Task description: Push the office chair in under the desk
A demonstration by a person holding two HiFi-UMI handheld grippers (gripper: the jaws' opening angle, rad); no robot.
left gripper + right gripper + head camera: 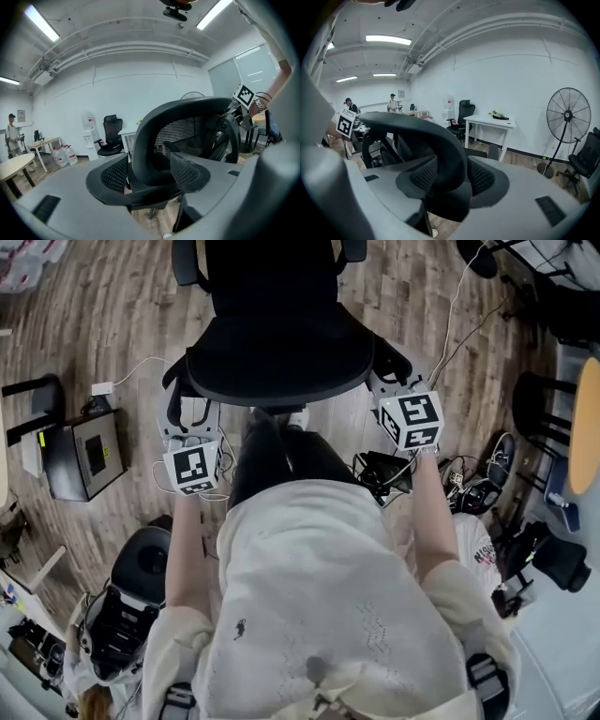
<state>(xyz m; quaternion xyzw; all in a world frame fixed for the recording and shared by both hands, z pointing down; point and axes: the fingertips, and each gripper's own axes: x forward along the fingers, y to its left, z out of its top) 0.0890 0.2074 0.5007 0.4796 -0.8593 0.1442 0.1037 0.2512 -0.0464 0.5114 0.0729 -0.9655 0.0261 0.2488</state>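
1. Left gripper (150,174) and right gripper (452,177) are both wide open. Each straddles the chair (279,357) backrest rim, one on the left side and one on the right. Pads don't look clamped and nothing is held.
2. Chair sits on open floor just in front of the person. Desk (491,122) is far off, well apart.
3. Risk: pushing unclamped, the jaws could slip off the rim. An uneven push would swivel the seat or veer the casters.
4. Risk: armrests (186,259) may hit the desk edge if too high.
5. Cable (141,367) lies left of the chair and wires (457,310) lie right, so casters could snag. Spare chair (463,115) is left of the desk, fan (568,115) right. Path between looks open.
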